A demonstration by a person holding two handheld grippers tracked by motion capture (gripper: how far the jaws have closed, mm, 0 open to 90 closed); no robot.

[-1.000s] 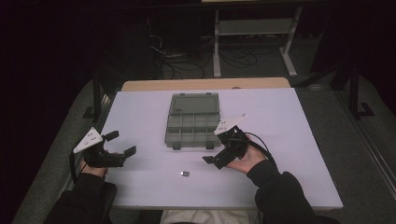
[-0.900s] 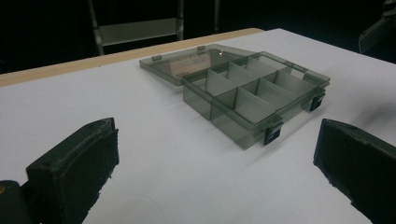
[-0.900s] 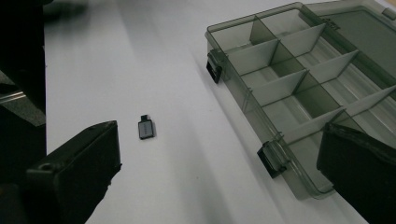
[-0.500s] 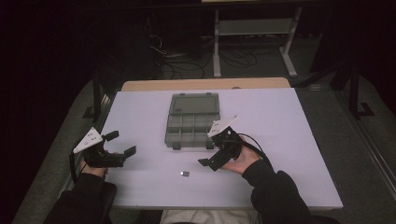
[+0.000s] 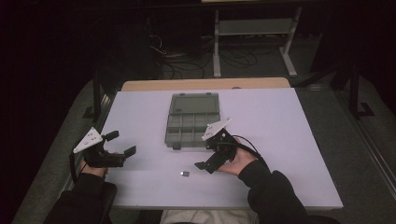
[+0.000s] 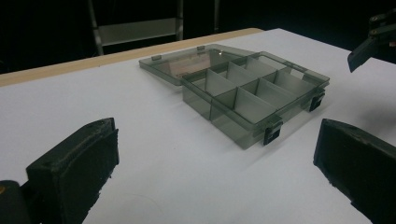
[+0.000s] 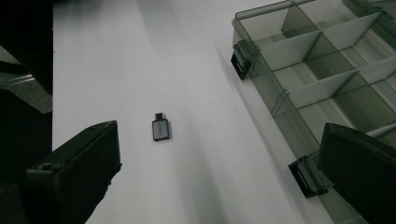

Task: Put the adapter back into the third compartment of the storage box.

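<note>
A smoky-grey compartment box (image 5: 191, 125) lies with its lid flat open at mid-table; its cells (image 6: 252, 93) look empty. A small dark adapter-like piece (image 5: 185, 174) rests on the white table in front of the box. My right gripper (image 5: 206, 156) hovers open just right of that piece, between it and the box's front edge. In the right gripper view the piece (image 7: 160, 128) lies ahead between the wide jaws (image 7: 215, 172), nearer the left one, with the box (image 7: 322, 70) at right. My left gripper (image 5: 121, 143) stands open and empty at the table's left edge (image 6: 215, 186).
The white table (image 5: 280, 140) has a wooden strip (image 5: 205, 84) along its far edge. Behind it stand a metal shelf frame (image 5: 254, 32) and floor cables (image 5: 187, 60) in the dark. The right gripper's jaw tip (image 6: 369, 44) shows far right in the left gripper view.
My right gripper has slid a little left and toward the table's near edge, closer to the small piece. The left gripper has stayed put.
</note>
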